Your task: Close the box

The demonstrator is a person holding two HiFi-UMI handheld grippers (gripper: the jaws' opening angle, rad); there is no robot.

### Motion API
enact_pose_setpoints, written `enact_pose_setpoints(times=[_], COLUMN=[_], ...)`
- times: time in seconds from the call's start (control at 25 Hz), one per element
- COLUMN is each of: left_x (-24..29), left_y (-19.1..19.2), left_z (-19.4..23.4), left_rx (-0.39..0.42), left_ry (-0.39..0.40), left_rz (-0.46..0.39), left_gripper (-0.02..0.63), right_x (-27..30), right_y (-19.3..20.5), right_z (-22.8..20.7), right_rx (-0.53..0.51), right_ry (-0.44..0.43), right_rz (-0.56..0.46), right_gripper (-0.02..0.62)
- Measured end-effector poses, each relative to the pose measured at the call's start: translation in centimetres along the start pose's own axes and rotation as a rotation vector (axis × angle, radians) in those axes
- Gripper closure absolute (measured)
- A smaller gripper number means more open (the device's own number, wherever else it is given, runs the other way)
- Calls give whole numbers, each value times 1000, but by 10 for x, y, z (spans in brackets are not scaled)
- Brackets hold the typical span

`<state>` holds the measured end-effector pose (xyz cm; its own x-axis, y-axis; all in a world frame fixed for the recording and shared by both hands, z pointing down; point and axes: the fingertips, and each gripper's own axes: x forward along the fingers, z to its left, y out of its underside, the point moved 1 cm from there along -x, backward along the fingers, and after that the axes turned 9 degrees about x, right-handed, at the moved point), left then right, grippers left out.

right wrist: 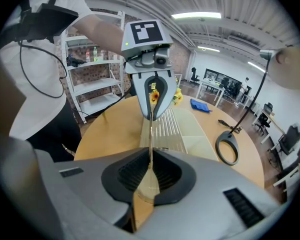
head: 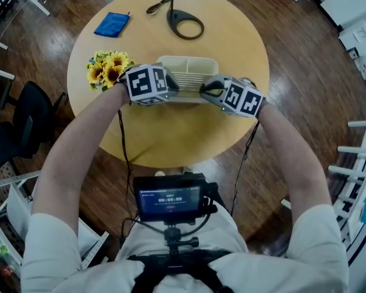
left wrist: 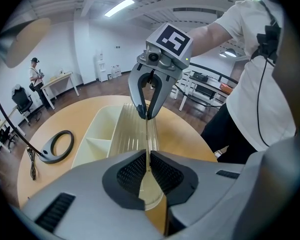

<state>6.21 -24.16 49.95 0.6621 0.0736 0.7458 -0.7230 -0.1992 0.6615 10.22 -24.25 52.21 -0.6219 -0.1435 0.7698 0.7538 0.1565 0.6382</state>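
A cream box (head: 187, 61) with divided compartments sits mid-table. Its clear ribbed lid (head: 188, 80) stands on edge along the box's near side. My left gripper (head: 175, 89) pinches the lid's left end and my right gripper (head: 202, 90) its right end, facing each other. In the left gripper view the thin lid edge (left wrist: 135, 134) runs into the narrow slit of the left gripper (left wrist: 148, 164), with the right gripper (left wrist: 149, 115) shut on the far end. The right gripper view mirrors this: the lid (right wrist: 165, 129) sits in the right gripper (right wrist: 150, 166), and the left gripper (right wrist: 152, 115) is opposite.
The round wooden table (head: 171, 133) also carries a bunch of sunflowers (head: 108, 68) just left of the box, a blue cloth (head: 112, 24) and a black ring-shaped lamp base (head: 185, 23) with its cable behind. A black chair (head: 12, 133) stands at the left.
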Motion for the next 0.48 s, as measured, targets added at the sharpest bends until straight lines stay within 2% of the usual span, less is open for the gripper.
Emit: enact_pose_setpoints(times=[0.08,0.48], left_x=[0,-3], left_y=[1,-1], left_z=[1,3], left_rx=[1,-2], left_ry=[-5,-19], left_rz=[4,-5], left_gripper=[549,549], right_x=[0,-2], right_y=[1,1], right_z=[0,0], right_rx=[5,0], right_ry=[-4,2], right_rz=[-2,-3], right_gripper=[545,545])
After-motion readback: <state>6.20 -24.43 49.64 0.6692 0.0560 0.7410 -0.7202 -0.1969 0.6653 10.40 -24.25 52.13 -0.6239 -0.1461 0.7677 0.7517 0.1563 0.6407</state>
